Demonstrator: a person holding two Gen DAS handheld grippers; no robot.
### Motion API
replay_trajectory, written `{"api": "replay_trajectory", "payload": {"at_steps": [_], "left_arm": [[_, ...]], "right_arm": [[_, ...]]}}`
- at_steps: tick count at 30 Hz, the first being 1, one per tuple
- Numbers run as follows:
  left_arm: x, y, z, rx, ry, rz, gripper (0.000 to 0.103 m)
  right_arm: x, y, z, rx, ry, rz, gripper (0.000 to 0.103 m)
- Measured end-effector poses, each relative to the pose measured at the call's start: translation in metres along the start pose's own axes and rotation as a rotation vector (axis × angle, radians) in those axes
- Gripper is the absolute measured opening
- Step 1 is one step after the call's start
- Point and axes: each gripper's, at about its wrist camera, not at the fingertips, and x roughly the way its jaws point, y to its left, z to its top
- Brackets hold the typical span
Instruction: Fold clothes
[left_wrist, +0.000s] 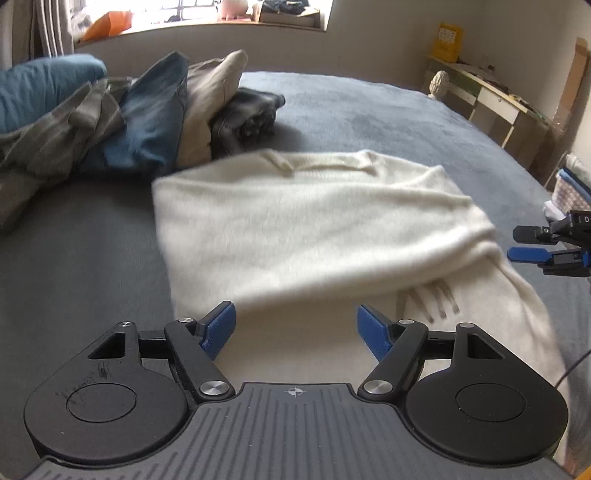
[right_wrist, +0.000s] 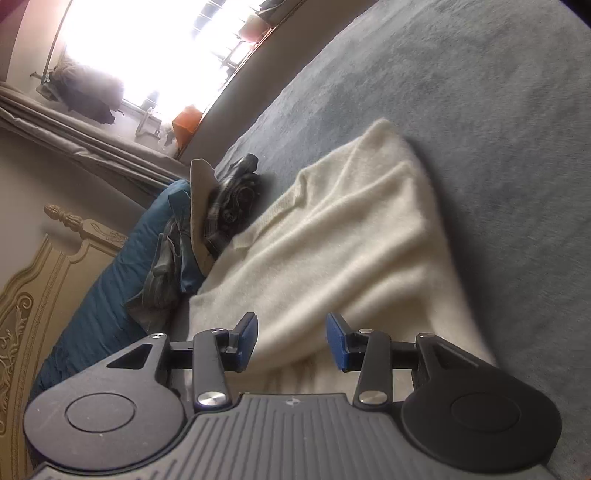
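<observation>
A cream knit sweater (left_wrist: 314, 229) lies partly folded on the grey bed (left_wrist: 388, 110), one side folded over its middle. My left gripper (left_wrist: 295, 326) is open and empty, just above the sweater's near edge. My right gripper (right_wrist: 291, 339) is open and empty, tilted, over the sweater's (right_wrist: 332, 236) near right part. The right gripper also shows at the right edge of the left wrist view (left_wrist: 524, 243), beside the sweater's right side.
A pile of clothes (left_wrist: 155, 110) with jeans, a beige piece and a dark garment lies at the back left, next to a blue pillow (left_wrist: 40, 88). A desk (left_wrist: 498, 99) stands at the right wall. A carved headboard (right_wrist: 33, 295) shows left.
</observation>
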Motion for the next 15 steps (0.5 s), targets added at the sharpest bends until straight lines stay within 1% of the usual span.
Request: {"api": "replay_trajectory", "payload": {"at_steps": [3,6,9,11,13,14,15], "left_arm": [[-0.019,0.018,-0.034,-0.065,0.068,-0.03,0.073],[-0.036,0.034,-0.068,-0.118,0.151,-0.036,0.072],[-0.053,0.043,-0.102,-0.153,0.202,-0.041,0.072],[-0.059,0.046,-0.121,-0.206,0.235,-0.071,0.071],[-0.059,0.045,-0.139,-0.247,0.261,-0.1,0.068],[-0.059,0.043,-0.146,-0.256,0.266,-0.102,0.065],[-0.058,0.041,-0.152,-0.261,0.27,-0.1,0.06]], "right_arm": [[-0.033,-0.016,-0.016,-0.003,0.017,-0.025,0.046],[-0.06,-0.032,-0.033,-0.003,0.063,-0.058,0.052],[-0.077,-0.048,-0.054,0.021,0.11,-0.104,0.055],[-0.083,-0.06,-0.067,0.057,0.131,-0.123,0.055],[-0.085,-0.071,-0.076,0.089,0.136,-0.138,0.055],[-0.085,-0.074,-0.078,0.101,0.131,-0.137,0.055],[-0.085,-0.076,-0.079,0.113,0.126,-0.135,0.055]]}}
